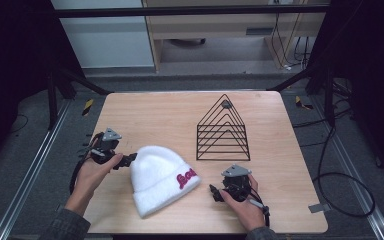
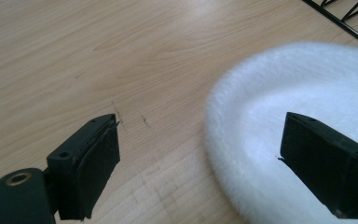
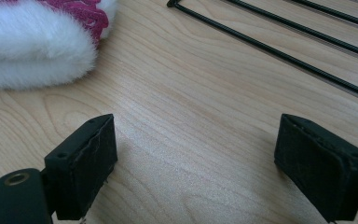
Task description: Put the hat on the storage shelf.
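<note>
A white fuzzy hat [image 1: 161, 179] lies at lower centre of the high view on the wooden counter [image 1: 155, 115]. The left claw [image 1: 128, 160] is spread beside the hat's left edge. The right claw [image 1: 214, 193], also spread, sits lower right, below a black wire rack [image 1: 223, 131].

Left gripper [image 1: 128, 160]: black body, grey three-cornered plate on top, black cable trailing back along the forearm; jaws are flat black blocks with small screw holes, a brass-ringed hole in the mount beside one. Right gripper [image 1: 214, 192]: same build, grey plate, black cable; jaw pads matt and faintly rough. Sleeves [image 1: 67, 226]: grey-green mottled fabric at both wrists.
</note>
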